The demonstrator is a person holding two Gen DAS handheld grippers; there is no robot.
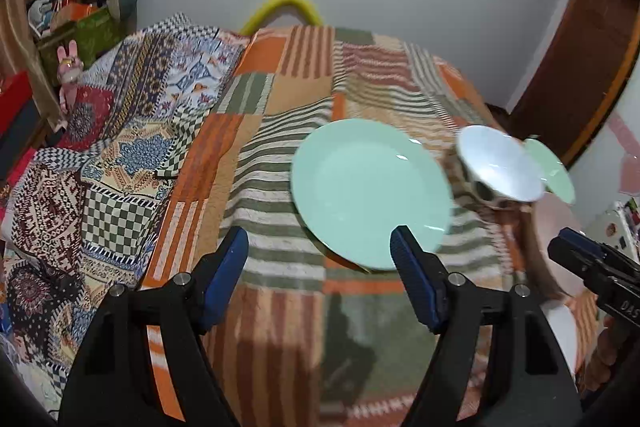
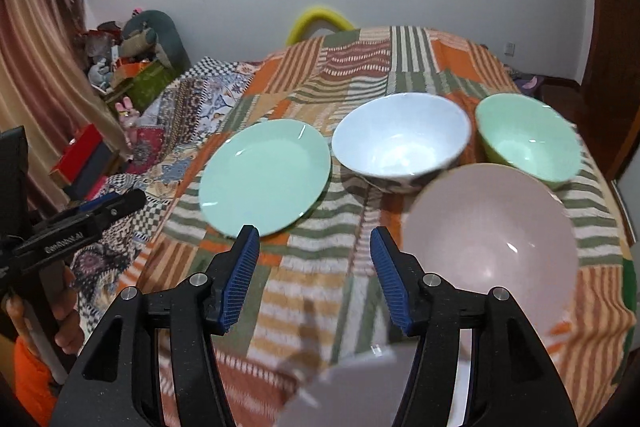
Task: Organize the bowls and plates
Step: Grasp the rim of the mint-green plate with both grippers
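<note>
Right wrist view: the right gripper [image 2: 314,277] hangs with its blue pads apart and nothing between them, above a striped patchwork blanket [image 2: 320,291] on which the crockery is laid out. A mint-green plate [image 2: 264,177] lies flat just ahead and left of the claw, its near rim close beside the left pad. Ahead and to the right stands a white bowl [image 2: 400,139], upright and empty, with a green bowl [image 2: 524,139] just beside it farther right, also empty. A pink bowl [image 2: 492,239] sits nearest, right of the claw, nothing visible in it. A pale dish [image 2: 352,387] shows blurred at the bottom edge; what it is cannot be told. In the left wrist view the left gripper [image 1: 320,279] is likewise open and empty, the plate's near rim directly ahead by its right pad. By these frames the left hand looks the better lined up on the plate, the right on the bowls. No piece is yet stacked on another.
</note>
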